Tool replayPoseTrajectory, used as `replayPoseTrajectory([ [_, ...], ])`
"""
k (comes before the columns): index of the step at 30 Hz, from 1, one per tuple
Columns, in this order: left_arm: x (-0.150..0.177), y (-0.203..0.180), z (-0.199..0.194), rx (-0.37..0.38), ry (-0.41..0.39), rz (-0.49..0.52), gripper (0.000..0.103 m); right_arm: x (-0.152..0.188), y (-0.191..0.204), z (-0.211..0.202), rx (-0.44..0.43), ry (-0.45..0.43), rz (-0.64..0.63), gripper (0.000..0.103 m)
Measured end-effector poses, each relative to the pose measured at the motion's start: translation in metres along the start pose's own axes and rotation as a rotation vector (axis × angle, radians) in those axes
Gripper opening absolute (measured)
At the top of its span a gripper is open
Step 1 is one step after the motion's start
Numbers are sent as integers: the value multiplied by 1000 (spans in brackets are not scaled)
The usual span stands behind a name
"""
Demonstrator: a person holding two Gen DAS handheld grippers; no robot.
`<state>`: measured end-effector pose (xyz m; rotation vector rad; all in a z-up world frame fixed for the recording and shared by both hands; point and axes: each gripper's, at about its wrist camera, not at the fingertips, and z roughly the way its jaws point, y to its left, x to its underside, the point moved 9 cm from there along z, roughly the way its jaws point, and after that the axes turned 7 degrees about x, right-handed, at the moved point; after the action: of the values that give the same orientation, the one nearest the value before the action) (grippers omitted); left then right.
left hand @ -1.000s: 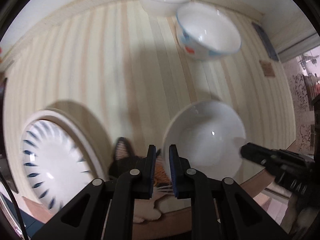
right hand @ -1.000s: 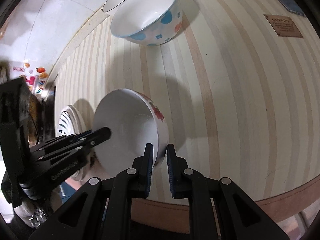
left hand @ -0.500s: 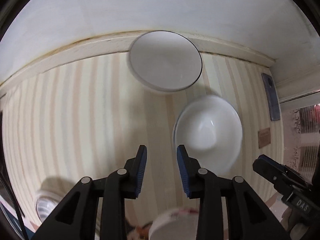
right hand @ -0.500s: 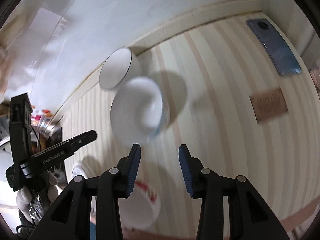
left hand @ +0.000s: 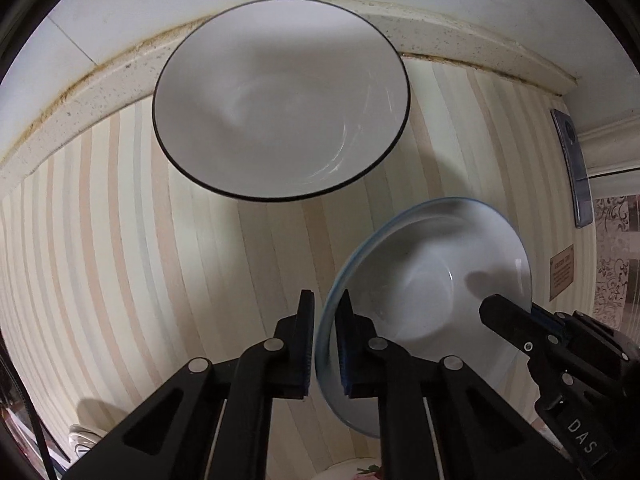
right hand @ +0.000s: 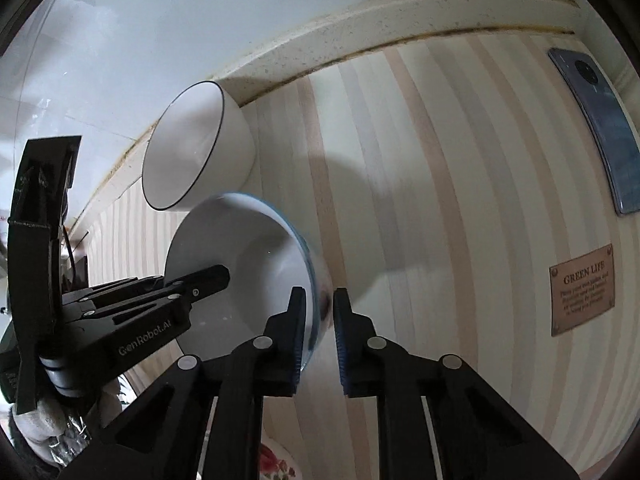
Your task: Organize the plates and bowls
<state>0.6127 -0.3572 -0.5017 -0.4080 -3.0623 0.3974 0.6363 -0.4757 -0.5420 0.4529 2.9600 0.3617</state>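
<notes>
Blue-rimmed bowl point(left hand: 432, 280) beside black-rimmed bowl point(left hand: 280, 96), phone point(right hand: 596, 128) nearby

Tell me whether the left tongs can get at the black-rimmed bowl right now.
Probably not yet: the left tongs straddle the rim of the blue-rimmed bowl. Otherwise the path ahead to the black-rimmed bowl looks unobstructed.
</notes>
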Motion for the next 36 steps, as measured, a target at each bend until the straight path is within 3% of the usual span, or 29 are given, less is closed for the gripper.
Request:
replayPoseTrajectory([
  [13,17,-13,-41,-49,-38,62,8,8,5,-2,25,8,-35,12],
  [22,41,-20,-77,-21,-80,56,8,27,20,-37,-18,-21,-37,12],
  [28,79,-15,-102,-14,-91,50,8,53,32,-72,-41,-39,-67,12],
  [36,142,2,-103,18,-51,1,8,118,53,-95,-64,4,-125,12],
])
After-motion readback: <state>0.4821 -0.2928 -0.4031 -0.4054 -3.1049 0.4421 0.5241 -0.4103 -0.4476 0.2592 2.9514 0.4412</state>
